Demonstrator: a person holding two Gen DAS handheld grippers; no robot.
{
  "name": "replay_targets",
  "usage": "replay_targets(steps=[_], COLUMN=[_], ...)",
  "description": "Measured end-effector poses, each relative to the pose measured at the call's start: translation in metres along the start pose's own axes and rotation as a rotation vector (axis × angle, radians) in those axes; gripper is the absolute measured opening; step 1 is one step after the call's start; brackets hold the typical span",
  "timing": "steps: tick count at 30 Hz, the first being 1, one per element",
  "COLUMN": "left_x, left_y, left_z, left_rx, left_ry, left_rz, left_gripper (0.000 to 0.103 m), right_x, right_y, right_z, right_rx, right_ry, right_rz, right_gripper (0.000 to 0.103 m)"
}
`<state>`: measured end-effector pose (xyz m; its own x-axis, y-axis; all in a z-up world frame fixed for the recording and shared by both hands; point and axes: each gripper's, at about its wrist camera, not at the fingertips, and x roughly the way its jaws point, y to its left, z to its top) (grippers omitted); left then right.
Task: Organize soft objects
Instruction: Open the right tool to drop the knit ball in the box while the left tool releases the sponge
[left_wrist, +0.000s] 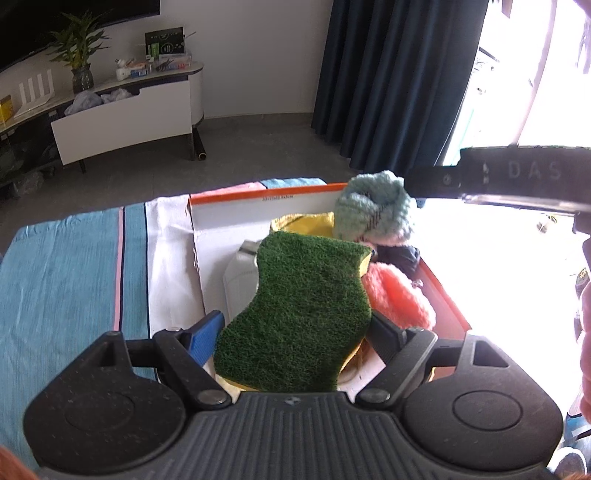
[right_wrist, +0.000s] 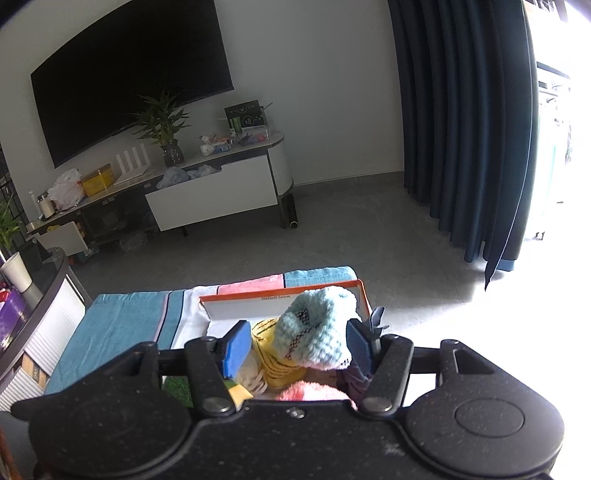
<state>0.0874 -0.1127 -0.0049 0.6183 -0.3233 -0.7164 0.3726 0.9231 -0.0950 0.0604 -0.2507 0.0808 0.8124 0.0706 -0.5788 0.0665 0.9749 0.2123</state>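
Left wrist view: left gripper (left_wrist: 293, 325) clamped on a green-faced scouring sponge (left_wrist: 303, 310), yellow foam edge showing, held above the near end of an orange-rimmed cardboard box (left_wrist: 258, 194) — not yet let go. Box set on a striped blue, pink and white cloth (left_wrist: 74, 266) over the table, toward its far right corner. Already inside: a yellow knitted piece (left_wrist: 306, 221) against the far wall, a fluffy pink item (left_wrist: 399, 295) along the right wall, something dark (left_wrist: 400, 256) behind it, and a pale grey object (left_wrist: 240, 277) under the sponge, not identifiable.

Right wrist view: right gripper (right_wrist: 295, 347) with fingers either side of a pale blue knitted item (right_wrist: 317, 332), raised over the far right part of the box; blue pad (right_wrist: 236, 349) on one side appears clear of the wool, the other pad close against it, so grip cannot be confirmed. In the left view the same item hangs at the tip of the right tool, above the rim.

Judged well advanced — several soft things boxed, two more over the box awaiting release. No loose items visible on the cloth around the box; anything outside both views unknown.
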Motion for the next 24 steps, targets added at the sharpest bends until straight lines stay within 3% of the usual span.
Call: replay_targets(steps=[16,24], left_x=[-0.009,-0.014], left_y=[-0.022,-0.031], left_z=[-0.018,-0.024], left_rx=[-0.029,-0.006], left_ry=[0.023,0.021], left_rz=[0.042,0.076], left_gripper=[0.086,0.098], right_x=[-0.033,-0.039], right_y=[-0.008,-0.012], right_z=[-0.012,-0.017], right_rx=[0.007,0.01], right_ry=[-0.017,-0.013], right_rz=[-0.006,-0.008], right_gripper=[0.07,0.07])
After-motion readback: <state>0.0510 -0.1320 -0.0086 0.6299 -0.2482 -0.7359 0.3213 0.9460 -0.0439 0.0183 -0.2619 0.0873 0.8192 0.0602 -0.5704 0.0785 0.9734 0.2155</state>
